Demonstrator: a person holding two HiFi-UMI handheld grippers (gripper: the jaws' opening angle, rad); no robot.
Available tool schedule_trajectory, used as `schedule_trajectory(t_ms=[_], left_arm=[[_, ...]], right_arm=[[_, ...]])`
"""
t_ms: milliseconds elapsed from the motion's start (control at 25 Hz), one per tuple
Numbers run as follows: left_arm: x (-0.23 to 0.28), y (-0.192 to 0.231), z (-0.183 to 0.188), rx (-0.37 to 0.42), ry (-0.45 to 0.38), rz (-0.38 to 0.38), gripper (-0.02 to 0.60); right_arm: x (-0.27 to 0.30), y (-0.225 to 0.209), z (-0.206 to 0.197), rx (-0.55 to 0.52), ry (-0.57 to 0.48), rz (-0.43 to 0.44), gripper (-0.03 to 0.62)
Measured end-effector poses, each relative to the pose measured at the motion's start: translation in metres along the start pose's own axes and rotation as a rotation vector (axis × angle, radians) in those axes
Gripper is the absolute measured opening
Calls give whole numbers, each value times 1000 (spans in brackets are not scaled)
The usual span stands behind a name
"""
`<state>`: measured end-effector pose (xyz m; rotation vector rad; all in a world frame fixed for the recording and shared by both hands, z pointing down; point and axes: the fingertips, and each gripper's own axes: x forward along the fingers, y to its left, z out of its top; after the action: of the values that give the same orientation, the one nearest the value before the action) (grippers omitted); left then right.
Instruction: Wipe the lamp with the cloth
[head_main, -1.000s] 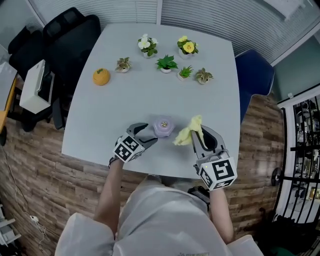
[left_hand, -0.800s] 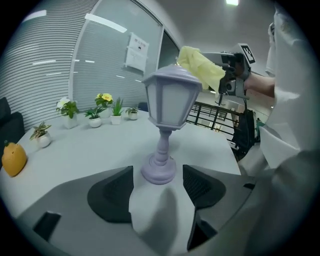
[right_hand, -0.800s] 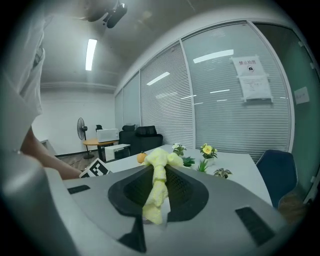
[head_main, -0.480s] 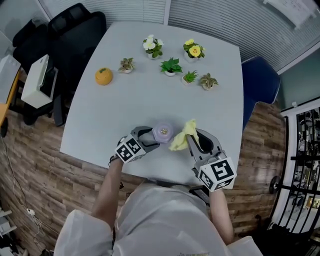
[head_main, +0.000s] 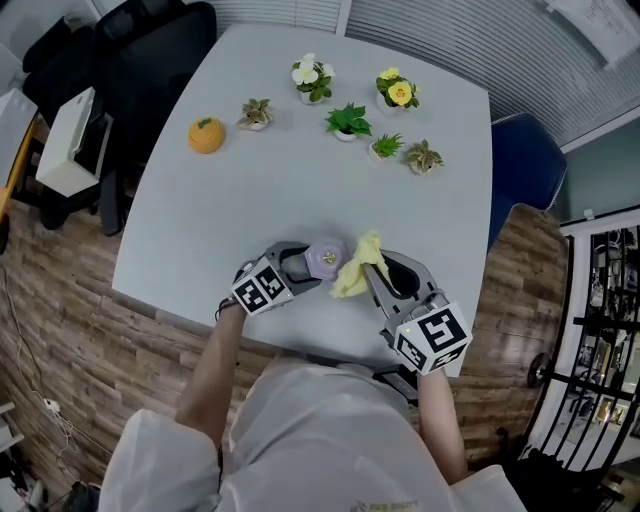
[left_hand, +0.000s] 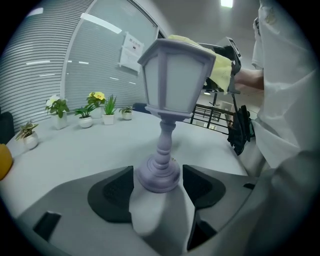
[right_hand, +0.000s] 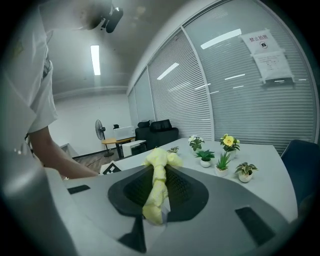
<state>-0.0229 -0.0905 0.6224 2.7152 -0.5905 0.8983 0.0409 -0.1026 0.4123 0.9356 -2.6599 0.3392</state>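
Right claw, pinched on the cloth, has closed in.
Cloth now touches the lamp clamped by the left claw; wiping can start.

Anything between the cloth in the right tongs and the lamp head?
Nothing visible. The yellow cloth pinched in the right tongs lies against the head of the lilac lantern-shaped lamp. The left tongs hold only its base, below the wiping area.

Left gripper and right gripper angle inward, fingers clamped.
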Motion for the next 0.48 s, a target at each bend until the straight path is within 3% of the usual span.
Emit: schedule_trajectory(t_ms=[480], left_arm=[[0,-1,0,43,-5,26,291]], right_arm=[[12,4,-12,-17,43,45,71]])
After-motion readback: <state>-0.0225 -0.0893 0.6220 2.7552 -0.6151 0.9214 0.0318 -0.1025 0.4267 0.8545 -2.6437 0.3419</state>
